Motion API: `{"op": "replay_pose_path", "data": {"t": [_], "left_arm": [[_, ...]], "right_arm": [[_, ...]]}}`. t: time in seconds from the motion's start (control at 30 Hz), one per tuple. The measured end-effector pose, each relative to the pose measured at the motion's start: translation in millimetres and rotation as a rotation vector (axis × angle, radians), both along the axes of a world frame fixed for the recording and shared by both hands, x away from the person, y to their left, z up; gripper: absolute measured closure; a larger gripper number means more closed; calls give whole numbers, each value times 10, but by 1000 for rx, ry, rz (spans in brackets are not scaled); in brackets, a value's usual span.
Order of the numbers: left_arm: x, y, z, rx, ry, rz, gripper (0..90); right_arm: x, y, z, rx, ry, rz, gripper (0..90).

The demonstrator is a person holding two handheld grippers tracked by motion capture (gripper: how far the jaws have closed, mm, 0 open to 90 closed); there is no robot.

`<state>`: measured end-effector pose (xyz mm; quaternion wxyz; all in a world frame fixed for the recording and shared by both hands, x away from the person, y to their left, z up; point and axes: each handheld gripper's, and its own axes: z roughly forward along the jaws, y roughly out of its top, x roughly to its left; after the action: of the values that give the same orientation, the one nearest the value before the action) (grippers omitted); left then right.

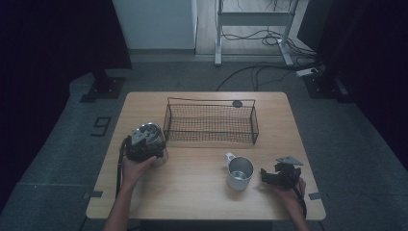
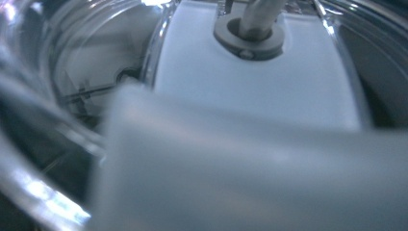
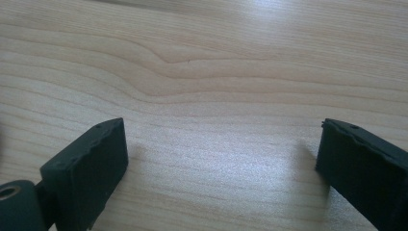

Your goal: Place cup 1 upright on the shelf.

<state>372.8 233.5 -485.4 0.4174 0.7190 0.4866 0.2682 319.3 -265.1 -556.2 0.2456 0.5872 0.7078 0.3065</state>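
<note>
Dim room, light wooden table [image 1: 202,192] on grey floor. Left gripper [image 1: 153,147] sits at the table's left side, just beside the left end of the black wire mesh basket [image 1: 210,141], pointing down onto a clear glass jar-like vessel [image 1: 164,157]. In the left gripper view the curved glass wall [image 2: 53,57] is right up against the lens, blurred, with a pale band across the foreground. The jaws can't be made out there, so I cannot tell whether they press on the glass or stand free of it.

Right gripper [image 1: 269,177] rests low at the table's right side. Its jaws are spread wide over bare wood with nothing between them [image 3: 221,159].

Step in hand, as I judge it: securing the glass vessel with the left gripper.

Next move probably calls for a firm, even pinch on the wall or rim, then a straight lift over the basket's side. Glass is smooth, so it could slip or tip.

Vessel looks transparent, round, shiny, apparently upright on the table and touching nothing else that I can see.

Silver metal mug [image 1: 239,172] with a side handle stands upright between the two grippers, nearer the right one, untouched.
</note>
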Motion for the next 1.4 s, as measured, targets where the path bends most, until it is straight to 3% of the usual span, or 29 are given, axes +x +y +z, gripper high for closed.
{"op": "replay_pose_path", "data": {"t": [0.83,1.13,1.27,1.4], "left_arm": [[-16,12,10,2,-8,-59,41],[-125,35,139,-15,-20,-62,42],[-152,19,194,-4,-27,-54,41],[-176,-33,331,3,-49,-63,42]], "right_arm": [[0,0,0,0,0,0,37],[0,0,0,0,0,0,38],[-1,-1,0,2,-2,1,43],[-2,0,0,3,-3,2,47]]}}
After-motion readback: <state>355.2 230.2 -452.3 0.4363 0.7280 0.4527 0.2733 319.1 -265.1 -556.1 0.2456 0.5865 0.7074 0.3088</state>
